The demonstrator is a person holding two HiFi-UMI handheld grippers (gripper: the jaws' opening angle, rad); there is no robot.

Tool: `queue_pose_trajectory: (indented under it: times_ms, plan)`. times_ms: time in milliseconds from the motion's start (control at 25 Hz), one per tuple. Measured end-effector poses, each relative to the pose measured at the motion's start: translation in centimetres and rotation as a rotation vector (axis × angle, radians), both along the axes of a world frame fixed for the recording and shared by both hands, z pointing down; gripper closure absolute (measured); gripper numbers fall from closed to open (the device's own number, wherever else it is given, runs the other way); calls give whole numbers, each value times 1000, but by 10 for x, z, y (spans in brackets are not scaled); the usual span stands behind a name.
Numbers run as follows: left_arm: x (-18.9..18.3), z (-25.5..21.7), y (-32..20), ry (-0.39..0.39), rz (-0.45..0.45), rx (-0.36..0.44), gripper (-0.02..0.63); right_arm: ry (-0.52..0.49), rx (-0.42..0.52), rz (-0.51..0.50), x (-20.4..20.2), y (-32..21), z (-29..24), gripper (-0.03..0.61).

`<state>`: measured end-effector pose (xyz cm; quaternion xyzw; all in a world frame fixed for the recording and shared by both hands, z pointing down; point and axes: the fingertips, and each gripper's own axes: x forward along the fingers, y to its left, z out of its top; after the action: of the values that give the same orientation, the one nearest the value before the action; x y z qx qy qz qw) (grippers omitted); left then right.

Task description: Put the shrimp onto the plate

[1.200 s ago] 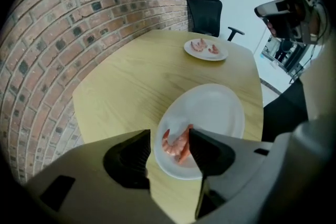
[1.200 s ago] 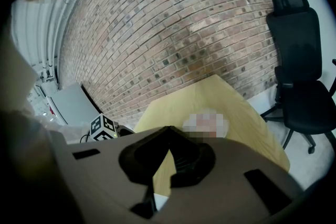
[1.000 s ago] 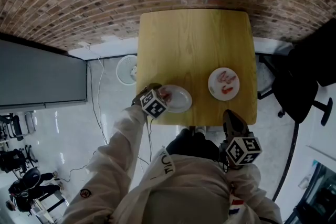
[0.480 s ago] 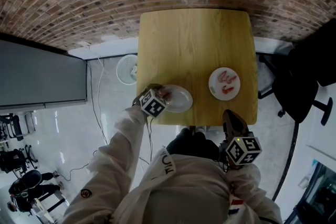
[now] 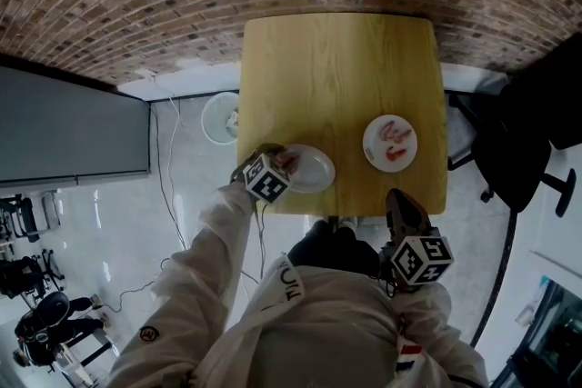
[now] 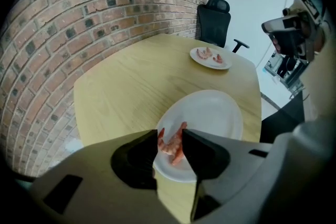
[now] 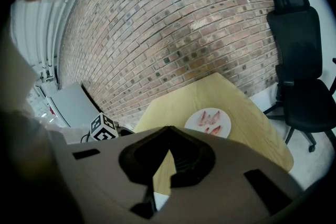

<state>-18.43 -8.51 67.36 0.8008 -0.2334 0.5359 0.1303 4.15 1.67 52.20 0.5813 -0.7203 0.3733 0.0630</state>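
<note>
Just narrowed left gripper (image 6: 170, 136) onto shrimp (image 6: 176, 148) lying at plate's (image 6: 220, 113) near edge, pads apparently pinching it, likely for a lift; holding right gripper (image 7: 168, 132) closed tip-to-tip, empty, back off the table (image 5: 336, 68) to stay clear.

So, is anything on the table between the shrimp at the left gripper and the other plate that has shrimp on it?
Nothing visible. The left gripper has just been closing its jaws on the shrimp over the near plate, and only bare table lies between that and the far plate.
</note>
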Motion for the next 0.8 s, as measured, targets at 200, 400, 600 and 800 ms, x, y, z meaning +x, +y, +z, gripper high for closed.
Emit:
queue_pose_trajectory:
  times_ms: [200,400,600,800]
  plan:
    - [-2,-2,3,5,-6,11,472,2,2,4,-1,4,0,555]
    - [-11,-5,-2,5,-48,63,568,-1,-5,4,-6,8,0,555]
    - [-15,-5,1,7,-52,73,568,3,-3,-2,-11,10,-2,555]
    - [-16,-7,3,12,-54,81,569,6,-2,1,-10,13,-4,555]
